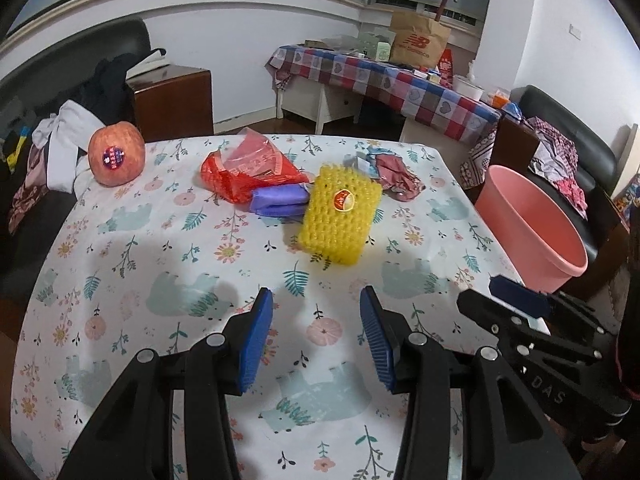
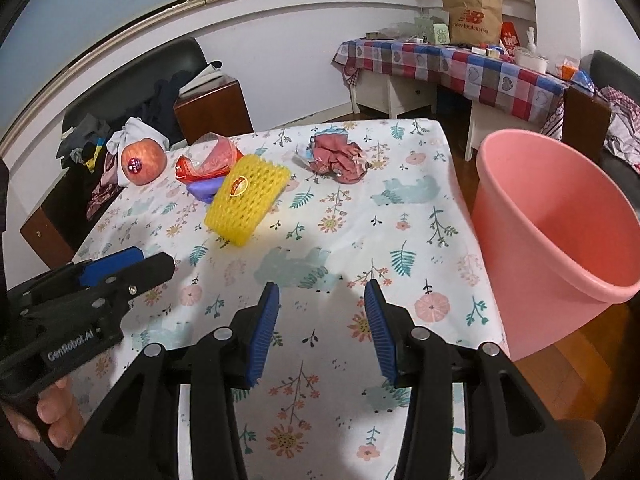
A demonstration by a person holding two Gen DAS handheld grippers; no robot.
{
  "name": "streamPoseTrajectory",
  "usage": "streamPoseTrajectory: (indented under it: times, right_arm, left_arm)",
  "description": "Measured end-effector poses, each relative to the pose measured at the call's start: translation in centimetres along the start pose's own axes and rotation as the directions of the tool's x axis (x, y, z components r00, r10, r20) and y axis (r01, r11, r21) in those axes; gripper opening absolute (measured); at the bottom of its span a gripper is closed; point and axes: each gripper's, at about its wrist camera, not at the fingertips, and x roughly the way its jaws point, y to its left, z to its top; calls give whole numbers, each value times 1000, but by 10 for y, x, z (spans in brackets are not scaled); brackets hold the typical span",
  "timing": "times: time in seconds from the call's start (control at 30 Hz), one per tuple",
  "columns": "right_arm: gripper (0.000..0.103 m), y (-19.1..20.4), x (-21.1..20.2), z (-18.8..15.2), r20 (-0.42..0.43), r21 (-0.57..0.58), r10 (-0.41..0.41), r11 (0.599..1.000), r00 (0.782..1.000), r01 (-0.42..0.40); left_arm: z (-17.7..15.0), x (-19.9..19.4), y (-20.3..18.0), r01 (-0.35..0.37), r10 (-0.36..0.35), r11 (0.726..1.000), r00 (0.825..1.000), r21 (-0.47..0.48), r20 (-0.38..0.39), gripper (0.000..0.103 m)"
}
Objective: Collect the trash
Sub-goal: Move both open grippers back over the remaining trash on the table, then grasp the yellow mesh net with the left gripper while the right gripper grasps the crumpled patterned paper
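Cluttered room with white walls, a dark sofa piled with clothes, and a side table under a checkered cloth (image 2: 472, 68) with a brown paper bag (image 2: 472, 16) standing on it. Up front is the counter (image 1: 160, 248), covered in a floral cloth with little bears. The trash sits toward the far half: a yellow foam fruit net (image 1: 340, 216) roughly in the middle, propped up on one edge, with a purple wrapper (image 1: 278, 200) just beside it and touching a red plastic bag (image 1: 248, 170) behind. A crumpled dark red wrapper (image 2: 340, 156) lies apart from those, nearer the far right corner. An apple (image 1: 116, 156) with a sticker sits at the far left corner. The pink bin (image 2: 560, 232) stands off the counter's right edge and looks empty. Left hand-held gripper (image 1: 316, 336) hangs over the near part of the counter, blue pads spread with nothing between them, aimed toward the foam net. Right hand-held gripper (image 2: 322, 328) is alongside it, also spread and empty.
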Motion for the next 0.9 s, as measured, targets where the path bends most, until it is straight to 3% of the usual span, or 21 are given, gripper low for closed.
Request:
streamPoseTrajectory:
  times: [0.33, 0.6, 0.8, 0.83, 0.9]
  right_arm:
    - [45, -8, 5, 0, -17, 55, 46, 997, 999, -45]
    - [45, -11, 7, 0, -31, 65, 78, 995, 996, -75]
    - [45, -18, 13, 14, -39, 54, 105, 993, 994, -103]
    - [45, -20, 13, 18, -30, 52, 97, 994, 995, -95]
    - [45, -27, 16, 28, -36, 80, 120, 990, 992, -117]
  left_arm:
    - [28, 21, 10, 22, -22, 997, 1000, -71, -4, 50]
    - [47, 60, 0, -10, 9, 999, 1000, -43, -16, 50]
    - [48, 82, -3, 23, -25, 998, 998, -51, -52, 50]
    - [47, 84, -4, 32, -34, 999, 998, -44, -58, 48]
    - [47, 87, -5, 60, -63, 997, 996, -43, -70, 27]
